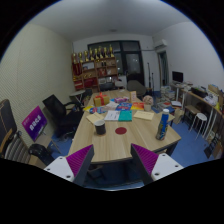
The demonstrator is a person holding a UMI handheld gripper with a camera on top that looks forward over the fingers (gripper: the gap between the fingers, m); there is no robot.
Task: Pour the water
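My gripper [112, 152] is held high and well back from a long wooden table [112, 142]. Its two purple-padded fingers [80, 158] stand wide apart with nothing between them, so it is open. A blue bottle with a pale cap [163, 123] stands upright near the table's right edge, far ahead and to the right of the fingers. Books, papers and small items [120, 105] cover the table's middle and far end. A small red object [122, 131] lies nearer the fingers. I cannot make out a cup for certain.
Black office chairs [62, 112] stand left of the table, one [35, 122] carrying a purple sign. A shelf of trophies [97, 68] lines the back wall. At the right are a desk with a monitor [178, 77] and a stool [200, 118]. Blue floor surrounds the table.
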